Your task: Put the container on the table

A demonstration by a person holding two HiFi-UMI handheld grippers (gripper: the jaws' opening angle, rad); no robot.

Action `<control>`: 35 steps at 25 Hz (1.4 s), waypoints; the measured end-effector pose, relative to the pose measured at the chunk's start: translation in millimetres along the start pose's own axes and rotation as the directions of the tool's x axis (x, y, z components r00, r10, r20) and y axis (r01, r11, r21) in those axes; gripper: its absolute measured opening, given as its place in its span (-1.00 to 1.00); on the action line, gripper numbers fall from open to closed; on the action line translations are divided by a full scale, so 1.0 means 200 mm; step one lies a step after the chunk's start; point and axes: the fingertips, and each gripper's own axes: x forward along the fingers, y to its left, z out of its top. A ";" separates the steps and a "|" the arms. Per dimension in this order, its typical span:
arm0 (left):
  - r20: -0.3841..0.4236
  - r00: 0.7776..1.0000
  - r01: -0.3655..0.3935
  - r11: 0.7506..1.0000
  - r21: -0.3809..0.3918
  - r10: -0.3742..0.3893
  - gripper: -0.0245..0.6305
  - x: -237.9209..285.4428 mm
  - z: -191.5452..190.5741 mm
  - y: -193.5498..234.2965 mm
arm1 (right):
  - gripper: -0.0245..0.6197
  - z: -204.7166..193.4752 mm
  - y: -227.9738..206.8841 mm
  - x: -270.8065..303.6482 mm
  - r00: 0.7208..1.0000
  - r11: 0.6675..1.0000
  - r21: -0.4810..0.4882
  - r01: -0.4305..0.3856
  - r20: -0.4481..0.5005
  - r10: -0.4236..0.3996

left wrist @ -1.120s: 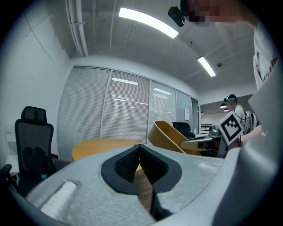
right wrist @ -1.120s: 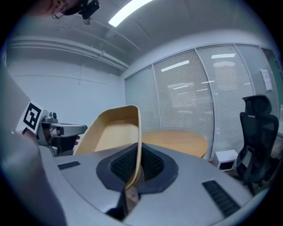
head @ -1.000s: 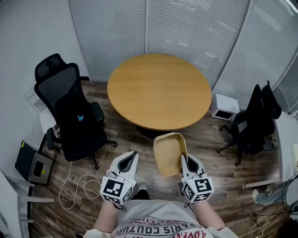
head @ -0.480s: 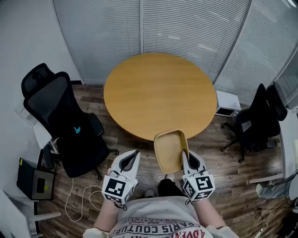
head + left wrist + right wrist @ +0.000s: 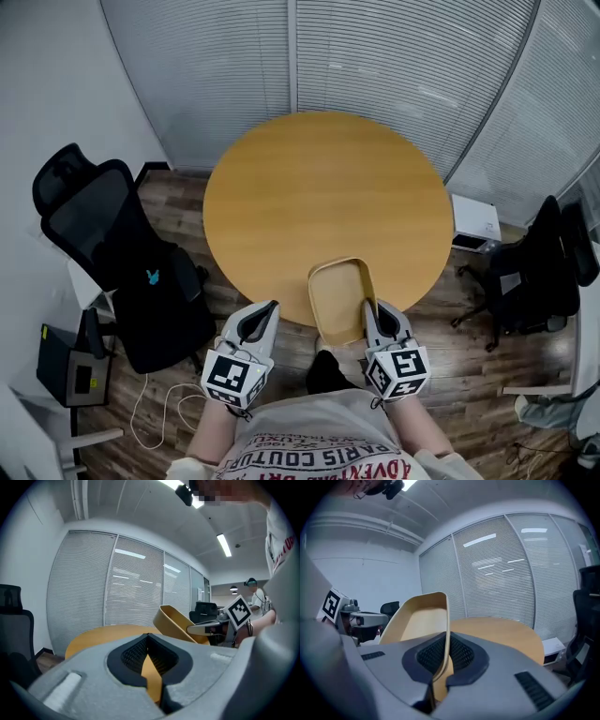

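Observation:
The tan, shallow container [image 5: 340, 298] hangs tilted over the near edge of the round wooden table [image 5: 319, 187]. My right gripper [image 5: 367, 306] is shut on the container's right rim; in the right gripper view the rim [image 5: 446, 620] runs down between the pads of that gripper [image 5: 446, 637]. My left gripper [image 5: 272, 306] is level with it to the left, apart from the container, shut and holding nothing. In the left gripper view its tips [image 5: 148, 635] meet, with the container [image 5: 176, 623] and the right gripper [image 5: 211, 628] to the right and the table [image 5: 101, 637] ahead.
A black office chair [image 5: 112, 253] stands left of the table and another [image 5: 548, 272] at the right. A white box [image 5: 476, 222] sits on the floor by the glass wall with blinds [image 5: 375, 66]. A small device [image 5: 70, 370] and a white cable [image 5: 155, 398] lie at the lower left.
The person has walked up to the table. Both grippers and the container moved forward: the container hung over the wooden floor, now over the table's near edge. The grip is unchanged.

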 end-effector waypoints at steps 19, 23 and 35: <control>-0.081 0.995 -0.065 0.996 -0.066 0.059 -0.91 1.02 -0.04 0.35 | -0.89 -0.28 -0.73 0.99 0.957 0.998 -0.012 -0.058 -0.286 0.052; -0.115 0.992 -0.061 0.994 -0.091 0.050 -0.91 1.10 -0.11 0.39 | -0.89 -0.45 -0.80 1.12 0.930 0.998 -0.038 -0.044 -0.367 0.027; -0.185 0.982 -0.050 0.991 -0.122 0.027 -0.91 1.28 -0.26 0.43 | -0.89 -0.81 -1.02 1.43 0.858 0.998 0.053 0.046 -0.514 -0.013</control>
